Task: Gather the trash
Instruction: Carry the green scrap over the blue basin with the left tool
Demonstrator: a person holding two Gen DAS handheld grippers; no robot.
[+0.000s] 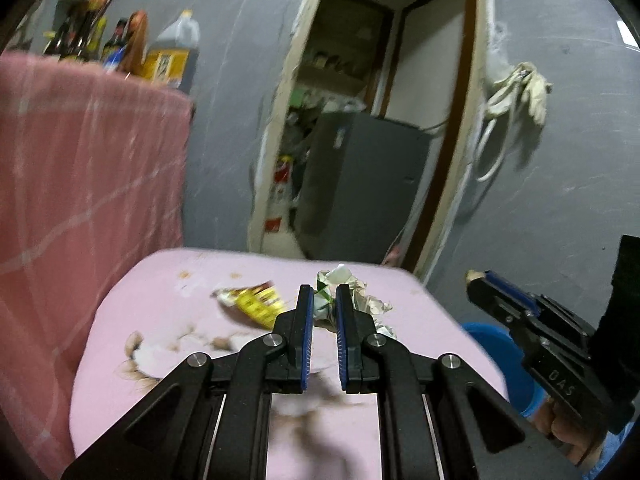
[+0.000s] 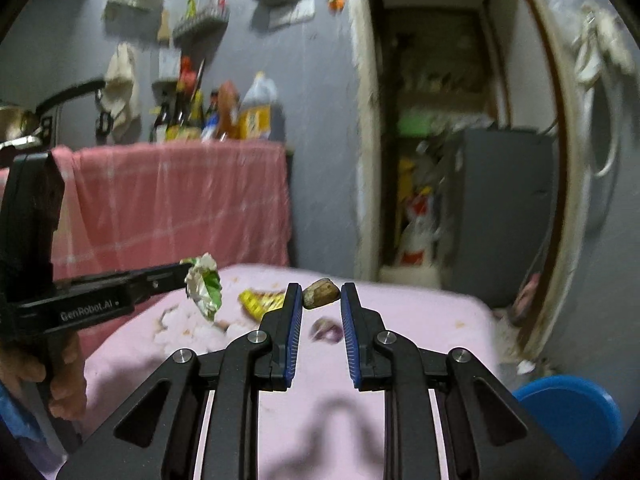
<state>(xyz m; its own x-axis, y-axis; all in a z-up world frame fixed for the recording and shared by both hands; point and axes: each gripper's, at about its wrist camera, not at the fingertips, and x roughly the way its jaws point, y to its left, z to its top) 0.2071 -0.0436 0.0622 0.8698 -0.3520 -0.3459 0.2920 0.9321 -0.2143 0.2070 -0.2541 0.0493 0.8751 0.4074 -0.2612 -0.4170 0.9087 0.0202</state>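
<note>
Now both claws were up above the pink counter (image 2: pixel 420 320), each carrying a piece of trash. The left claw (image 1: pixel 324 294) was nearly closed, its blue pads pinching a crumpled white-and-green wrapper (image 1: pixel 352 300) that bulged out past the tips toward one o'clock. In the right wrist view that same wrapper (image 2: pixel 205 286) hung off the end of the left claw at about nine o'clock.

The right claw (image 2: pixel 321 294) was clamped on a small brown lump (image 2: pixel 320 293), gripped right at the fingertips and clear of the counter top. Beyond the left finger, at roughly ten o'clock, a yellow packet (image 2: pixel 262 302) lay on the pink surface; in the left wrist view the same packet (image 1: pixel 256 302) sat just left of the left claw's fingers. A purplish scrap (image 2: pixel 328 330) lay on the counter below the brown lump. A blue bin (image 2: pixel 572 416) stood beside the counter at four o'clock.
</note>
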